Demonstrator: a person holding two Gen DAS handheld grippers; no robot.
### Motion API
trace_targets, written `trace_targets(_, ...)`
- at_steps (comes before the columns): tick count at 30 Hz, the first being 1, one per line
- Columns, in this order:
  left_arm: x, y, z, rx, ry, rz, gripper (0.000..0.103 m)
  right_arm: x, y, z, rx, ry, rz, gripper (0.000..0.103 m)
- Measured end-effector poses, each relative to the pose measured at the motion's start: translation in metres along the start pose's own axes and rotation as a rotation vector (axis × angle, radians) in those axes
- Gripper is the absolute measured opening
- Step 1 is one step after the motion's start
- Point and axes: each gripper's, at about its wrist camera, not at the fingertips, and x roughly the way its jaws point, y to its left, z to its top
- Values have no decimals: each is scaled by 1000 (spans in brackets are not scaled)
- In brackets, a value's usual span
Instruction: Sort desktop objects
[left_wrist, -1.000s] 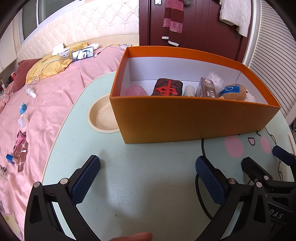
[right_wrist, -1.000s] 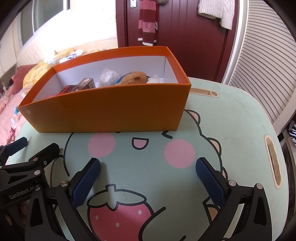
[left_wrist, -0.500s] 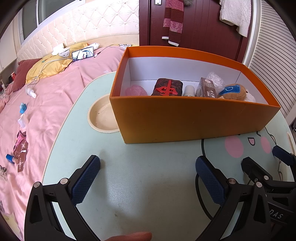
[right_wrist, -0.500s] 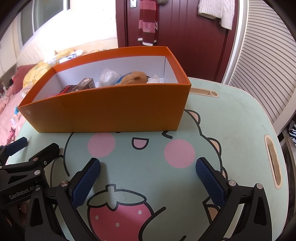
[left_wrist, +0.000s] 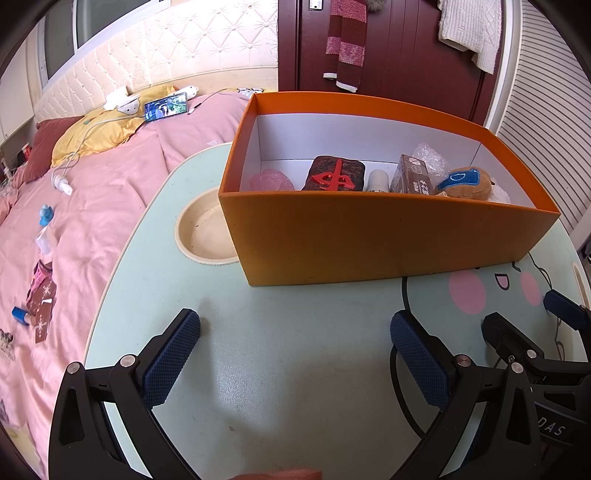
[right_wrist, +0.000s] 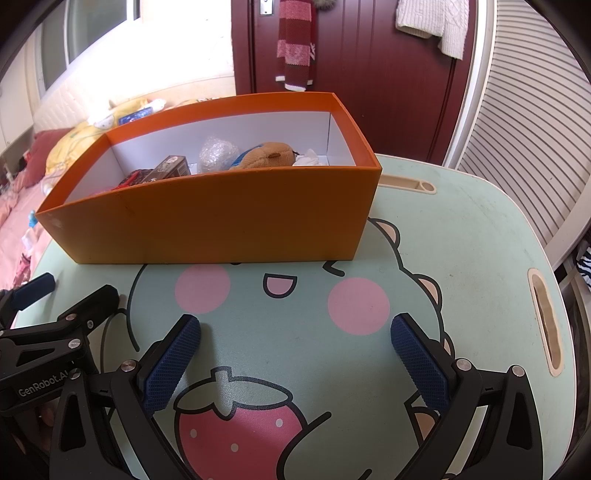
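An orange box (left_wrist: 388, 240) (right_wrist: 221, 218) stands on the pale green table (left_wrist: 277, 350) (right_wrist: 461, 240). Inside it lie a pink blob (left_wrist: 271, 180), a dark tile with a red character (left_wrist: 334, 174), a white tube (left_wrist: 378, 180), a brown carton (left_wrist: 413, 177) (right_wrist: 173, 166), a clear plastic wad (left_wrist: 430, 158) (right_wrist: 216, 155) and a brown plush with blue patch (left_wrist: 465, 182) (right_wrist: 269, 155). My left gripper (left_wrist: 295, 354) is open and empty, in front of the box. My right gripper (right_wrist: 295, 354) is open and empty over the cartoon print; it also shows in the left wrist view (left_wrist: 524, 332).
A round cream recess (left_wrist: 205, 236) sits in the table left of the box. A slot handle (right_wrist: 545, 325) is at the table's right edge. A pink bed (left_wrist: 92, 203) with small items lies left. A dark red door (right_wrist: 369, 74) stands behind.
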Motion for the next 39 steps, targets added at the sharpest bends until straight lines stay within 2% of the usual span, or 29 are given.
trace_targets(39, -1, 3, 1, 3, 1, -3, 103, 0, 1, 0, -1, -1, 0, 103)
